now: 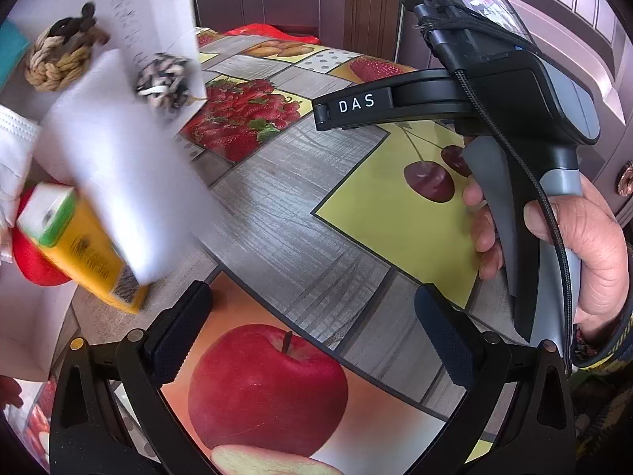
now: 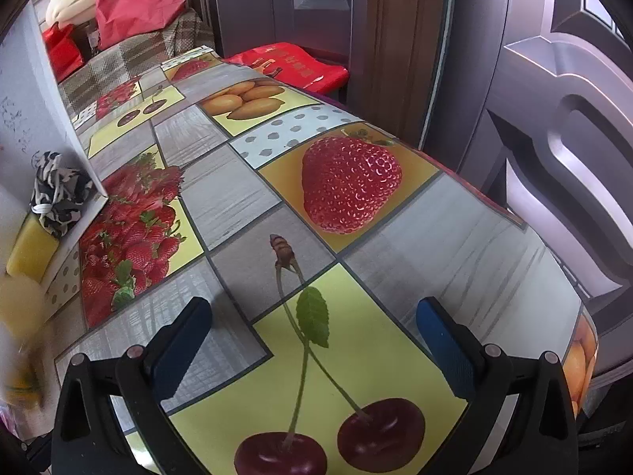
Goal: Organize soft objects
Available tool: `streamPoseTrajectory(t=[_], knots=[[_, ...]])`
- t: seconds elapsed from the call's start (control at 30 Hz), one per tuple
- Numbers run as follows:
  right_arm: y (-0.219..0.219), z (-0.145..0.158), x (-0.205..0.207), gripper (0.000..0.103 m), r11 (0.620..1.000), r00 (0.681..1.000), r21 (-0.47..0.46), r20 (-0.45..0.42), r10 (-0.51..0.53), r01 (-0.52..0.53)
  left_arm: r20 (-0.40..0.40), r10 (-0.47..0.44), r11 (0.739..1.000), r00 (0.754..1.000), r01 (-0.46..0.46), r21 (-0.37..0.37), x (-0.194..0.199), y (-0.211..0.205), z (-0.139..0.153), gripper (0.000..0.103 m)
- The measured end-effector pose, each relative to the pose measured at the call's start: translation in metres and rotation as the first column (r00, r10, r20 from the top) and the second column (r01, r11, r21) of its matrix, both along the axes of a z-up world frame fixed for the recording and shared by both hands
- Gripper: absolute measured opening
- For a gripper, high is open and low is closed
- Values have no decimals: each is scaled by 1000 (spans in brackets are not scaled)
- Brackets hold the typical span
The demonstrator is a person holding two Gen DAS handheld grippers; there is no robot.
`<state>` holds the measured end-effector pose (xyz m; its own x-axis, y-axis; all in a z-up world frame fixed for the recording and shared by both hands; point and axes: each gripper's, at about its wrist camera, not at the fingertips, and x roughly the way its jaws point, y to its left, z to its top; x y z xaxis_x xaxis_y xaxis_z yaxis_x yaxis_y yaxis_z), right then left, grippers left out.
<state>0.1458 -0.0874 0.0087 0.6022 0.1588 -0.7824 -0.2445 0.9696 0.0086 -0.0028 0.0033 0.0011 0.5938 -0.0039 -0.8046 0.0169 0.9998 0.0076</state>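
Fruit-print surface (image 1: 277, 206) spans both views. White box (image 1: 118, 12) at its left edge holds tan rope knot (image 1: 55, 63), black-white rope ball (image 1: 164, 79), red ball (image 1: 33, 257). Left gripper (image 1: 312, 336) fingers spread wide, holding nothing. Right gripper (image 2: 314, 346) likewise.

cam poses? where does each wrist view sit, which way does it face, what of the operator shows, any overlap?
Left wrist: sits behind the open left tongs, looking forward and down at the fruit-print tablecloth and white box; the right hand gripping the other device shows at right.
Right wrist: sits behind the open right tongs, looking along the table toward the doors; no hand visible.
Shared: the tablecloth's cherry panel and the black-and-white rope ball.
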Motion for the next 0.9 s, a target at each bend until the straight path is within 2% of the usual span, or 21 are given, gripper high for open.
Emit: streamPoseTrajectory(t=[0.9], knots=[[5,-1,1,103,1000,1000,-2,-1,8,-8,0,0,1000,1000,0,2,2,-3,0,102]])
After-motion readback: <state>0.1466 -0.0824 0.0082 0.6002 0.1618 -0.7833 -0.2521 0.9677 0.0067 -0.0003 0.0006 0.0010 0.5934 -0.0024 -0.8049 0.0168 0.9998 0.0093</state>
